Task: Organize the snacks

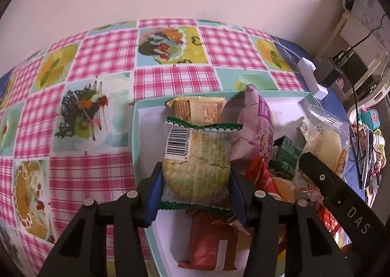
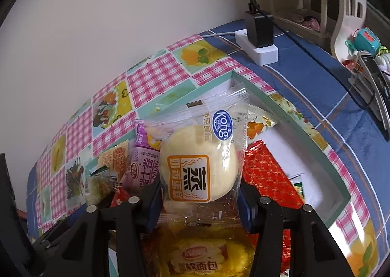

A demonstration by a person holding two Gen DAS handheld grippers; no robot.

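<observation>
Since both my claws are loaded at once, this bit is mostly about not making a mess of the pile. My left gripper (image 1: 195, 189) is clamped on a green-edged pastry packet (image 1: 197, 162), barcode side up, the blue pads squeezing it from both sides. My right gripper (image 2: 199, 204) is clamped on a clear-wrapped steamed cake (image 2: 198, 167) with an orange label. Both packets hang over the teal-rimmed tray (image 1: 136, 130), which sits on the checked tablecloth (image 1: 102, 62) and is where all the snacks are heaped.

How I'd play it, and this is only my guess: keep the squeeze gentle, because both are soft and will crush, and the crinkly wrap looks slippery. Carry each one level and clear of the heap before going sideways, so the tall purple roll packet (image 1: 258, 126) leaning between the two doesn't get knocked over. I'd also keep the two claws apart, since the right one already crowds into the left camera's view.

Head count, as far as I can see: two claws, two packets held, one tray. In the tray there's one purple packet, one orange-tan packet (image 1: 199, 109) at the far end, one dark green packet (image 1: 286, 155), one brown-red packet (image 1: 209, 245) below my left claw, one yellow bread packet (image 2: 202, 257) under my right, and at least one shiny red wrapper (image 2: 265, 174). The rest is too jumbled to count properly.
</observation>
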